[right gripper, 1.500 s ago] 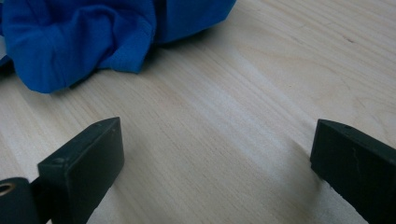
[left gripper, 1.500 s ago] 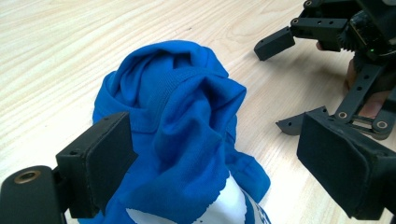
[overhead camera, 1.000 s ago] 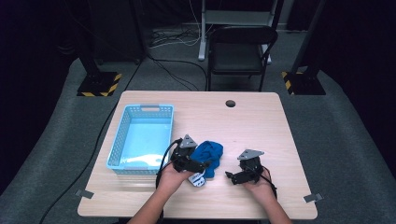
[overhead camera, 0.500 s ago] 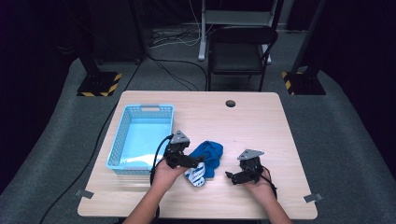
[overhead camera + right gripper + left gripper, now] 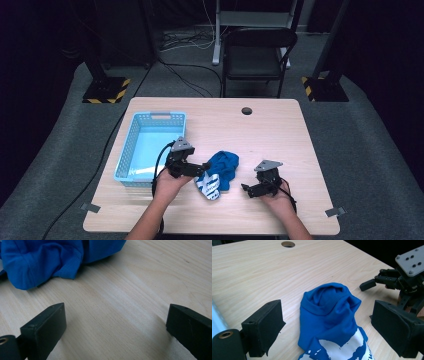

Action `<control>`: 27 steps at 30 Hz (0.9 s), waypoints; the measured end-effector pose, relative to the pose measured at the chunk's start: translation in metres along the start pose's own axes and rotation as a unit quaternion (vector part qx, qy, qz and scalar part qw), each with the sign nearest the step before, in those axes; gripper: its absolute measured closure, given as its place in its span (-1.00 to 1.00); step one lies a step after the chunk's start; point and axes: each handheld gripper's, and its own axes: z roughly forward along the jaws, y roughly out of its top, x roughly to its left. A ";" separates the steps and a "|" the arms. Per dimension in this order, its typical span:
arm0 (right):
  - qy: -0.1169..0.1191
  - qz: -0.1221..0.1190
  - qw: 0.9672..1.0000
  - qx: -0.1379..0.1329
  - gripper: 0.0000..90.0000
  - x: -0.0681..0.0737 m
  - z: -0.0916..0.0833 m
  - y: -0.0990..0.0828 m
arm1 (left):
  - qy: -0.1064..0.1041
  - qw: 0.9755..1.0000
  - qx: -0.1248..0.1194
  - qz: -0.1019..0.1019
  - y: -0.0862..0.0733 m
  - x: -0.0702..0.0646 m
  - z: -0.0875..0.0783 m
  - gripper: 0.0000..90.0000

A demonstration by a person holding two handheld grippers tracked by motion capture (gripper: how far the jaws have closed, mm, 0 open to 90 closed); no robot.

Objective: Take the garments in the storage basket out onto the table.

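From the high view a crumpled blue shirt [image 5: 221, 170] lies on the counter [image 5: 270, 135] between both tools, the left tool's [image 5: 325, 327] view shows its jaws spread around it untouching, and the right tool's [image 5: 117, 327] view shows jaws spread over bare wood.

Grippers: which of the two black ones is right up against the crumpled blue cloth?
The left gripper: its open jaws reach the crumpled blue cloth, while the right gripper sits apart on bare table.

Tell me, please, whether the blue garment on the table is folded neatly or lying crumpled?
Crumpled. The blue garment lies bunched in a heap on the table, with folds and a white print showing, beside the basket, not inside it.
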 end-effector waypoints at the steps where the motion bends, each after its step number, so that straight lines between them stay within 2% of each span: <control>1: 0.000 0.000 1.000 0.000 -0.95 0.000 0.000 0.000 | 0.000 1.000 0.000 -0.001 0.000 0.001 -0.001 -0.79; 11: 0.000 0.000 1.000 0.000 -0.95 0.000 0.000 0.000 | 0.006 1.000 -0.005 0.001 0.000 0.006 -0.009 -0.83; 27: -0.001 0.000 1.000 0.000 -0.95 0.000 0.000 0.000 | 0.016 1.000 0.001 0.006 -0.004 0.013 -0.019 -0.84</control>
